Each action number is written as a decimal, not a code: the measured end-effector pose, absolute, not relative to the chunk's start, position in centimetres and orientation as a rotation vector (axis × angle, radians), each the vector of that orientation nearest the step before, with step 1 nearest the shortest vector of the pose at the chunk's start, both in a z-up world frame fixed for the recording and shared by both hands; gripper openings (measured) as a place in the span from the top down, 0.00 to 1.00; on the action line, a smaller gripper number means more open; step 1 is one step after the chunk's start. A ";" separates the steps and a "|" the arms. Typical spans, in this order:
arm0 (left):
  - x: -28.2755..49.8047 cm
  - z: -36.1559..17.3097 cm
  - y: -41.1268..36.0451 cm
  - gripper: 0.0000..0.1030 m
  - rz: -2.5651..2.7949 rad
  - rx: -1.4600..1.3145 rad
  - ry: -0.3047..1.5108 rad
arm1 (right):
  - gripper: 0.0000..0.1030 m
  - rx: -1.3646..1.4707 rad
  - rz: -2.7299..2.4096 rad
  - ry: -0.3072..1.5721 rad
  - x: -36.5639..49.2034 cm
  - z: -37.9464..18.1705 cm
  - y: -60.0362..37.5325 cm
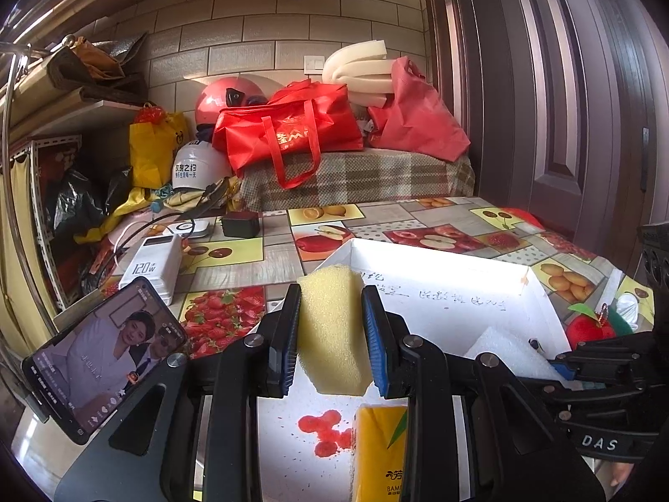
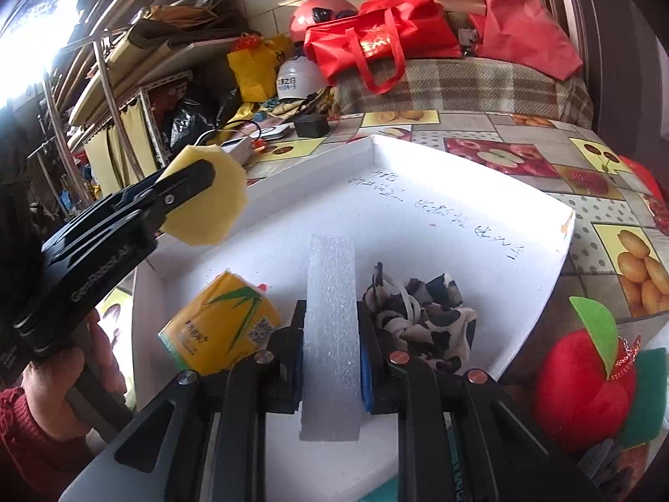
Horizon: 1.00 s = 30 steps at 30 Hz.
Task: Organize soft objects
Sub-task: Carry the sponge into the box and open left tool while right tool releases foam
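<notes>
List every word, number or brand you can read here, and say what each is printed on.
"120W": white power bank.
"DAS": right tool body.
"BAM", cut off: yellow tissue pack.
"GenRobot.AI", roughly: left tool body.
Chinese characters, white helmet: too small.
Gold lettering, red bag: partly hidden.
Handwriting inside white tray: illegible.
Phone captions: too small.

Both wrist cameras are looking forward, close over the white tray (image 1: 539, 288) (image 2: 556, 226) on the bench (image 1: 251, 259) (image 2: 543, 159), sharing it.
</notes>
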State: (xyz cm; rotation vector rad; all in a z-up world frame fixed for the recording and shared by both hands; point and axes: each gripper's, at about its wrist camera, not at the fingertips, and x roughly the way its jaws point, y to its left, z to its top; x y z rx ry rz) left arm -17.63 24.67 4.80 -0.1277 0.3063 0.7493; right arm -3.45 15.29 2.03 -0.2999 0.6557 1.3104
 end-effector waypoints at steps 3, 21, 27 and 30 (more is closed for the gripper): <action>-17.4 4.8 24.8 0.73 0.747 -0.120 0.308 | 0.82 -0.245 1.225 0.606 -2.2 2.7 15.0; -17.8 4.6 24.8 0.00 0.863 -0.094 0.247 | 0.00 -0.297 1.253 0.398 -5.4 4.1 14.7; -18.2 4.6 25.1 0.00 0.870 -0.115 0.243 | 0.00 -0.304 1.225 0.334 -6.0 4.4 14.3; -18.3 4.6 25.1 0.00 0.869 -0.119 0.243 | 0.00 -0.288 1.214 0.351 -5.5 4.3 14.3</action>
